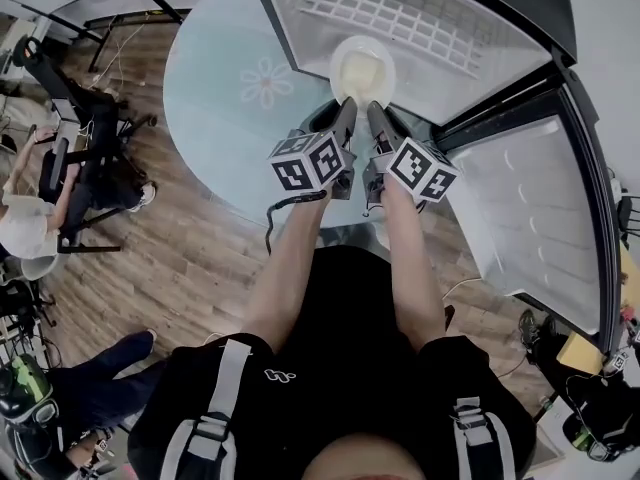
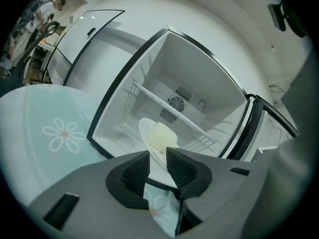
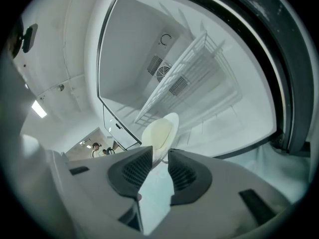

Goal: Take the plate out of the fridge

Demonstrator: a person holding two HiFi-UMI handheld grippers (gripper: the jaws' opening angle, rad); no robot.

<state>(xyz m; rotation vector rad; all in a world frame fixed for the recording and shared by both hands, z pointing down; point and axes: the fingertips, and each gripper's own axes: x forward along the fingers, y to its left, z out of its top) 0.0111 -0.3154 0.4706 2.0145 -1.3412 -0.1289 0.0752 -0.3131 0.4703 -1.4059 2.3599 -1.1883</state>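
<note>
At fridge [image 1: 300, 43] mouth, head view: I note left gripper [image 1: 347, 110] and right gripper [image 1: 374, 113] side by side, each pinching the plate's [image 1: 362, 68] near rim. Only gripper views show rim between pads [image 2: 135, 172] and rear fan grille [image 2: 175, 103].

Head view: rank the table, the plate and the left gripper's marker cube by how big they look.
1. Table: by far the largest.
2 and 3. Plate and left cube: they look about alike. The cube is nearer the camera, so I leave them unranked.
</note>
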